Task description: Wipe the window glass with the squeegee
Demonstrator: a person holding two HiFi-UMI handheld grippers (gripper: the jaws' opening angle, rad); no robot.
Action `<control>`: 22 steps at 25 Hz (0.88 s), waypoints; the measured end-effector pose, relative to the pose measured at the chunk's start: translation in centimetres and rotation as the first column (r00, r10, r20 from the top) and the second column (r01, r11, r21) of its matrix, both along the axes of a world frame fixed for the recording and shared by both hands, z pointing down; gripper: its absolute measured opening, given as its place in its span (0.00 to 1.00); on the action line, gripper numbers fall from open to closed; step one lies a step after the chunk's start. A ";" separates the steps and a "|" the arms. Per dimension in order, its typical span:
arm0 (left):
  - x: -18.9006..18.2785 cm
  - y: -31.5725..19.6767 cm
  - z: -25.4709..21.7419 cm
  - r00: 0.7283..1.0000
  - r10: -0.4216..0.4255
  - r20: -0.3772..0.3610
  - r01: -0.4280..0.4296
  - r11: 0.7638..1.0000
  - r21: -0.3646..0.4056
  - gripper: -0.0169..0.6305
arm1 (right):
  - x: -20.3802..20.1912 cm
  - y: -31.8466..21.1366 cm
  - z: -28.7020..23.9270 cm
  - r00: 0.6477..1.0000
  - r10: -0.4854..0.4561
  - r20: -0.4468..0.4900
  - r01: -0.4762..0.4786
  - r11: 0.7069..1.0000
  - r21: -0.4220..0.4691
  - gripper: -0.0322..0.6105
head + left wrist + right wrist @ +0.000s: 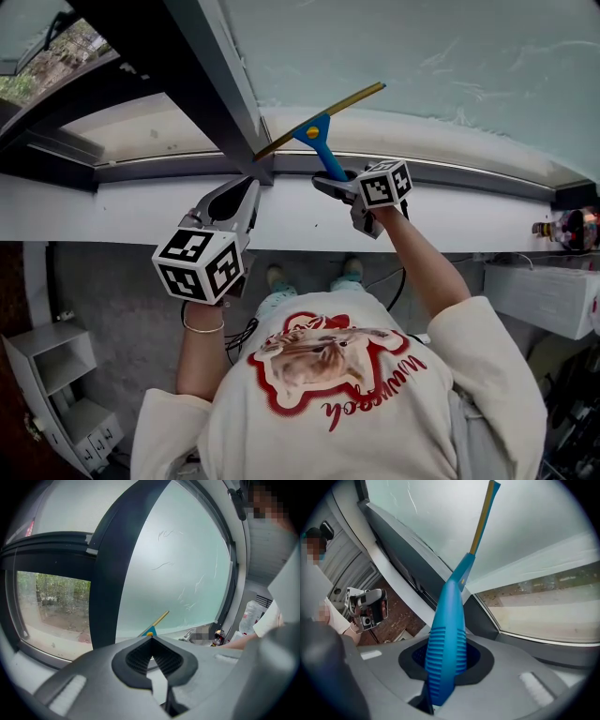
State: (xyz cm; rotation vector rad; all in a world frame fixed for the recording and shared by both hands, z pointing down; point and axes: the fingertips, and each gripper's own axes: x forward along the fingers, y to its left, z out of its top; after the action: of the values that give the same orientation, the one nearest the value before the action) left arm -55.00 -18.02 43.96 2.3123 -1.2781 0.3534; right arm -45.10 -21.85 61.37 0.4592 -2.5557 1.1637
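The squeegee (322, 131) has a blue handle and a thin yellow blade that lies slanted against the lower part of the frosted window glass (422, 56). My right gripper (337, 184) is shut on the ribbed blue handle (446, 644), and the blade (483, 517) points up at the pane. My left gripper (247, 187) hangs just below the dark window post (216, 84), left of the squeegee, jaws together and holding nothing. From the left gripper (151, 641) view, the squeegee (154, 625) peeks over the jaws.
A white sill (131, 208) runs below the window. A second pane (51, 602) left of the post looks onto trees. A bottle (567, 227) and a white box (544, 295) sit at the right; a white shelf (56, 375) stands at lower left.
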 end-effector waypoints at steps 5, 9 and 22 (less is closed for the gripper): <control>0.1 0.0 -0.1 1.000 -0.002 -0.003 0.002 1.000 0.002 0.03 | 0.1 0.3 0.1 1.000 0.002 0.030 -0.003 0.999 0.032 0.19; 1.5 0.1 -0.4 1.000 0.007 -0.001 -0.007 1.000 0.008 0.03 | 0.9 1.0 -2.3 0.986 0.059 0.153 -0.072 0.994 0.081 0.19; 15.1 2.1 -0.2 0.996 -0.009 -0.091 0.016 0.997 0.069 0.03 | 12.6 4.3 -11.3 0.961 0.151 0.234 -0.195 0.965 0.177 0.19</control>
State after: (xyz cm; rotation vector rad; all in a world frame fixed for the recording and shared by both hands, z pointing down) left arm -39.94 -15.91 43.81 2.3490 -1.2790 0.2004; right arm -32.48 -17.57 50.04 0.6467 -2.8895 1.0715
